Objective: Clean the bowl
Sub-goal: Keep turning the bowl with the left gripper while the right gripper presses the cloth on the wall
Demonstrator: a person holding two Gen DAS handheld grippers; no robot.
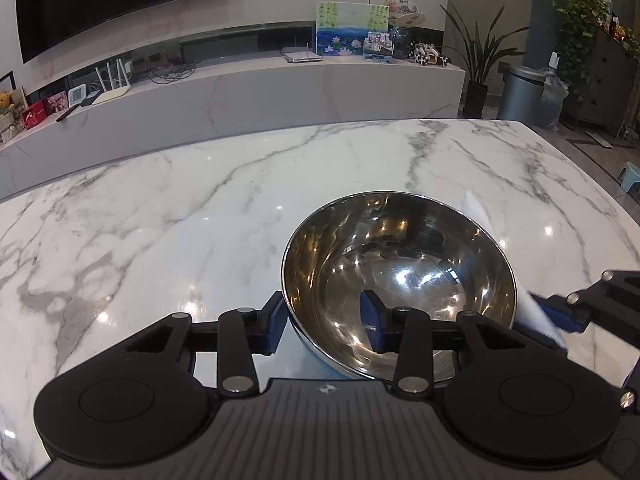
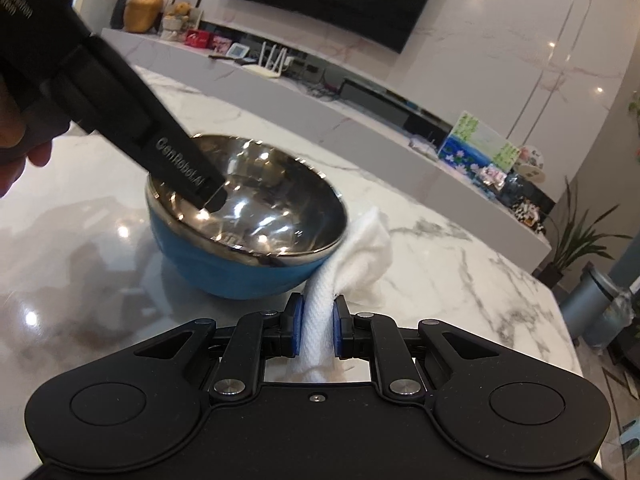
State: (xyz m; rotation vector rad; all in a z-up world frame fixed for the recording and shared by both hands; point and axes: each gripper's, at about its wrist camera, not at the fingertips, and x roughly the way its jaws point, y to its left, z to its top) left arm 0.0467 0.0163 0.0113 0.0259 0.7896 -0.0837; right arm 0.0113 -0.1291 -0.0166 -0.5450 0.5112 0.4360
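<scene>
While your left gripper (image 1: 325,322) straddles the near rim of the blue-walled steel bowl (image 1: 400,276), pads not yet pressing, your right gripper (image 2: 317,330) clamps the white woven cloth (image 2: 352,256), at the bowl's three o'clock on the white marble table (image 1: 160,216).

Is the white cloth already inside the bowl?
No: the white cloth hangs outside, beside the bowl, clamped in the right gripper.

Bowl's (image 1: 400,280) near rim behind the left gripper (image 1: 324,320); cloth (image 1: 476,208) mostly behind bowl.
</scene>
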